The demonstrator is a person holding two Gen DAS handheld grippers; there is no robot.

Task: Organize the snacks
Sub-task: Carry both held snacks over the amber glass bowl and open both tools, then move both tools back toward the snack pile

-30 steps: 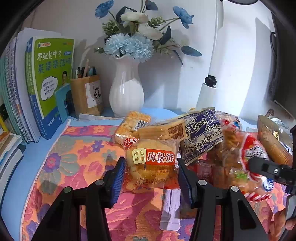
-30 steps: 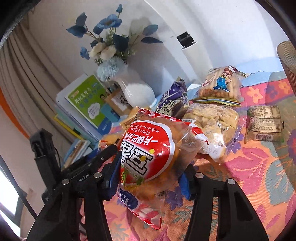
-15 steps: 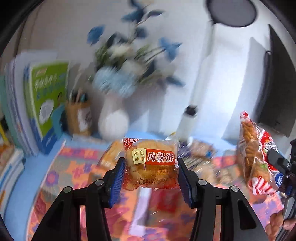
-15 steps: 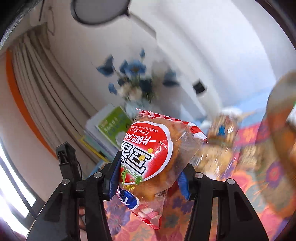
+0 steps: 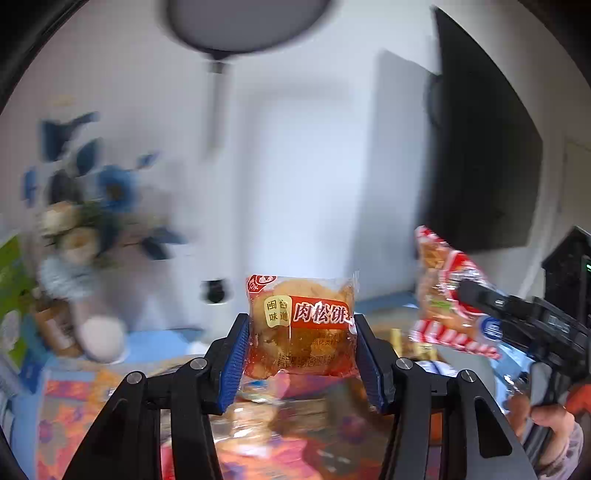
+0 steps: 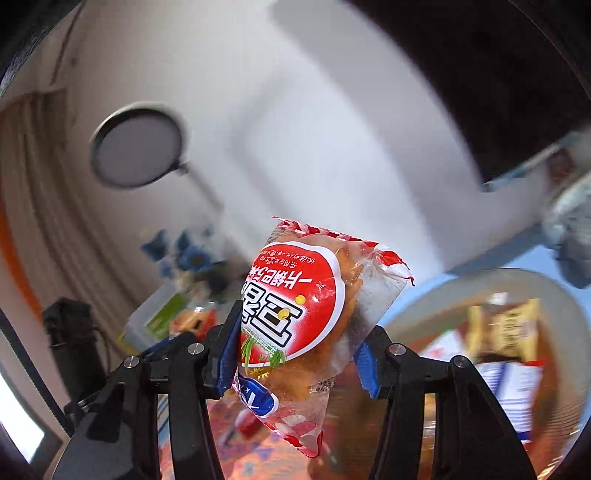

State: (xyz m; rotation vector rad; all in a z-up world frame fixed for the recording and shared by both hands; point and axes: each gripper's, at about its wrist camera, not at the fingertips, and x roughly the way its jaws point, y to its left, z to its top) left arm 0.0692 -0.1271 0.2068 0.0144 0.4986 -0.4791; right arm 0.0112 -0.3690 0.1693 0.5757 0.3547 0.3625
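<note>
My left gripper (image 5: 300, 354) is shut on a clear-wrapped pastry pack with a red label (image 5: 301, 325) and holds it in the air above the floral tablecloth (image 5: 74, 417). My right gripper (image 6: 295, 360) is shut on a red-and-white snack bag (image 6: 299, 317) and holds it up beside a round woven basket (image 6: 576, 332) at the right, which has several packets inside. The snack bag and right gripper also show at the right of the left wrist view (image 5: 450, 295).
A white vase with blue flowers (image 5: 92, 258) and books (image 5: 11, 295) stand at the back left of the table. A round lamp on a pole (image 5: 243, 22) rises behind. A dark screen (image 5: 480, 155) hangs on the right wall. More snacks lie blurred below.
Both grippers have risen from the table with their packs. The right gripper has swung rightward to the basket. The view has tilted up toward the wall and lamp.
</note>
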